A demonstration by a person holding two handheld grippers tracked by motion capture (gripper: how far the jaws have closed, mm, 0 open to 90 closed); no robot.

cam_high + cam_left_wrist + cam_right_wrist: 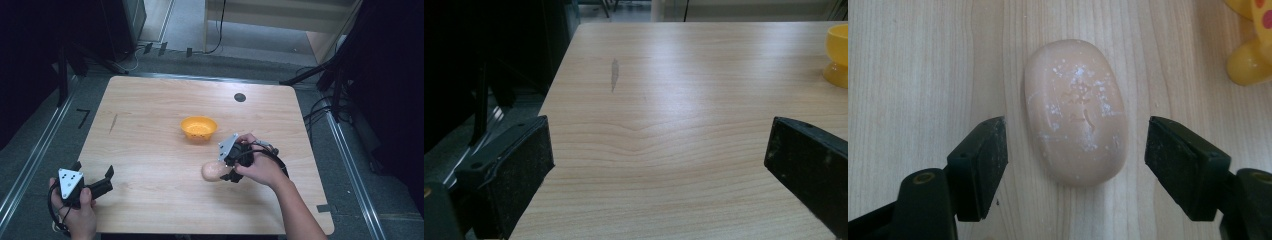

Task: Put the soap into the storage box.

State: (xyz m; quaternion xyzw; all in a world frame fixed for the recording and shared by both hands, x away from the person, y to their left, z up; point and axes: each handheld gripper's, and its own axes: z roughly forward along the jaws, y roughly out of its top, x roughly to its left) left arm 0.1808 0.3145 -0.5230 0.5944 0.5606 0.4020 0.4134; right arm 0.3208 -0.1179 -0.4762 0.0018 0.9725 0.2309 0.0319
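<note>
A pale peach bar of soap lies flat on the wooden tabletop, just in front of the yellow bowl and a little to the person's right of it. The right gripper hangs directly over the soap with its jaws spread wide, one on each long side of the bar, neither touching it. The left gripper rests near the tabletop's near left corner, well apart, jaws wide open over bare wood.
</note>
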